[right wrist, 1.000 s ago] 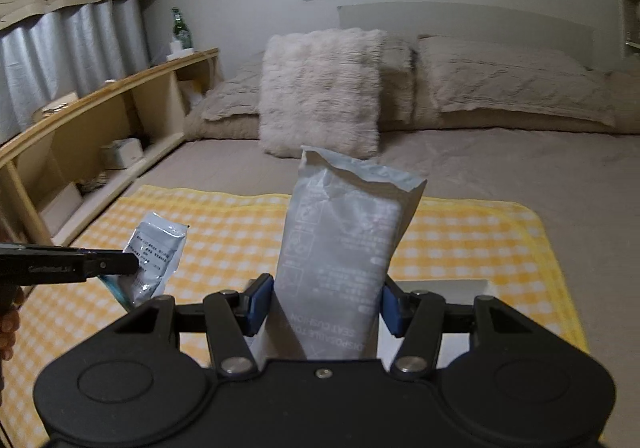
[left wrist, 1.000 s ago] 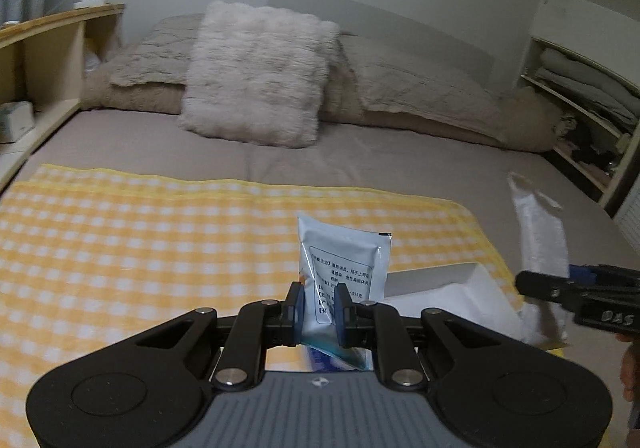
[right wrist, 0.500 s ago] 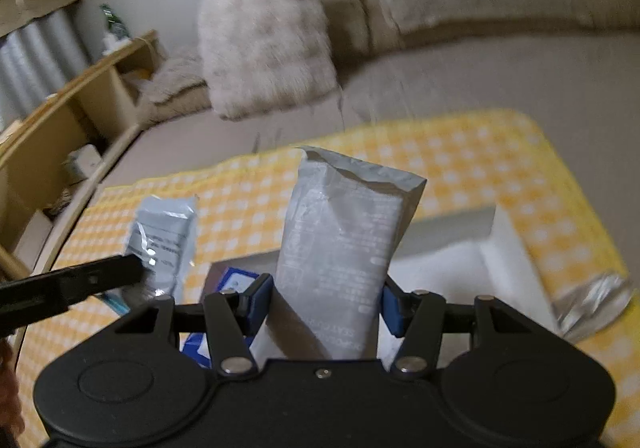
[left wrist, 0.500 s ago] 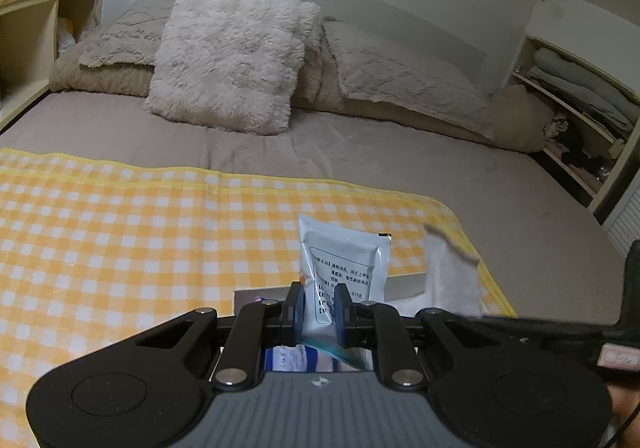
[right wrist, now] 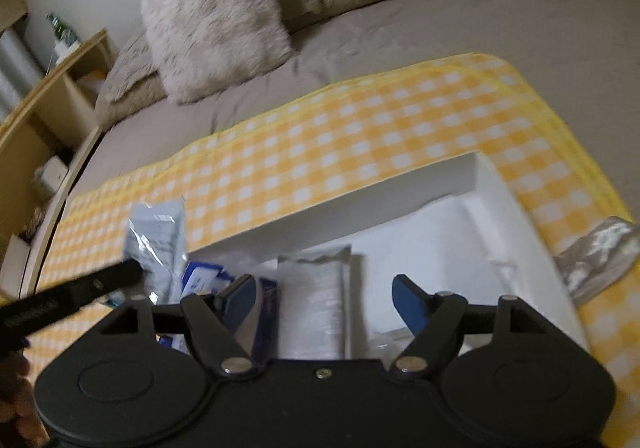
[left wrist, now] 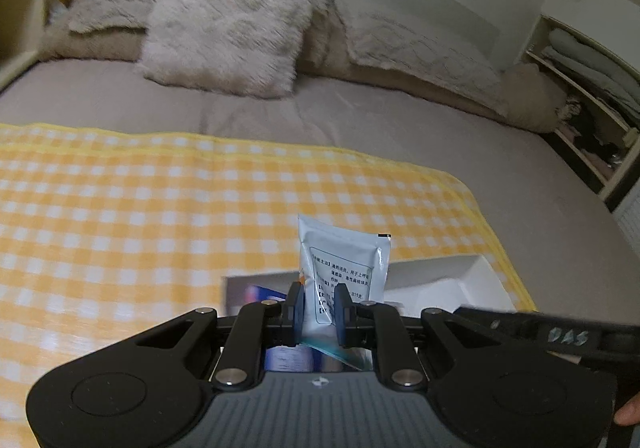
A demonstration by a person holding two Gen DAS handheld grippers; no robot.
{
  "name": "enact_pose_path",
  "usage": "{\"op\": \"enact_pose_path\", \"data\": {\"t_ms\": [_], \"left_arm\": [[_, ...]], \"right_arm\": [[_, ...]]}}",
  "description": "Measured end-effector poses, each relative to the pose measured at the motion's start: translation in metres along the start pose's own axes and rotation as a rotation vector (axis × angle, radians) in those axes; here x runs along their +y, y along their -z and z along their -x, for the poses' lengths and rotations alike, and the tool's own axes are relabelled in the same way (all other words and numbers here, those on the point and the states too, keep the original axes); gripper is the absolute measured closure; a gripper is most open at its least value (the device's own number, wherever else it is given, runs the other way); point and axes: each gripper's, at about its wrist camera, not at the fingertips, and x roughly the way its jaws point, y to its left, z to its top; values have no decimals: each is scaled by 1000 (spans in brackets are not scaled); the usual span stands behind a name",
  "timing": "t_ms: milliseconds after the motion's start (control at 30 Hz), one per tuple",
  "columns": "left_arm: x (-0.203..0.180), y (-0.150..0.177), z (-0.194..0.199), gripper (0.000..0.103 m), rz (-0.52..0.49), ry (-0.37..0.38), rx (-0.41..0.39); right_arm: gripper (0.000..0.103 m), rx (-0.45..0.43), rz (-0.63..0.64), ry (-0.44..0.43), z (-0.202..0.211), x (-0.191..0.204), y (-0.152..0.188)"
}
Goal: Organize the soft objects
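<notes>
The right gripper (right wrist: 322,294) fingers are opening; the grey pouch (right wrist: 314,302) drops into the white box (right wrist: 404,184). The left gripper (left wrist: 319,308) clamps a sachet (left wrist: 344,264) at twelve o'clock, which could snag the box wall.

Home bedroom — made bed (left wrist: 360,128), fluffy cushion (left wrist: 228,12), pillows (left wrist: 416,44), bedside shelving (right wrist: 60,96)
</notes>
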Motion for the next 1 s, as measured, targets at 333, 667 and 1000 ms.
{"op": "enact_pose_path", "data": {"t_ms": [333,667,1000], "left_arm": [[-39,13,-48,48,115,186,37],[-50,28,-47,26,2,89,94],[-45,24,-9,20,-14,59,56]], "right_arm": [[27,-126,-98,-27,46,-37,-9],[28,-108,-6,18,48,-36,-7],[27,-104,49,33,63,-27,2]]}}
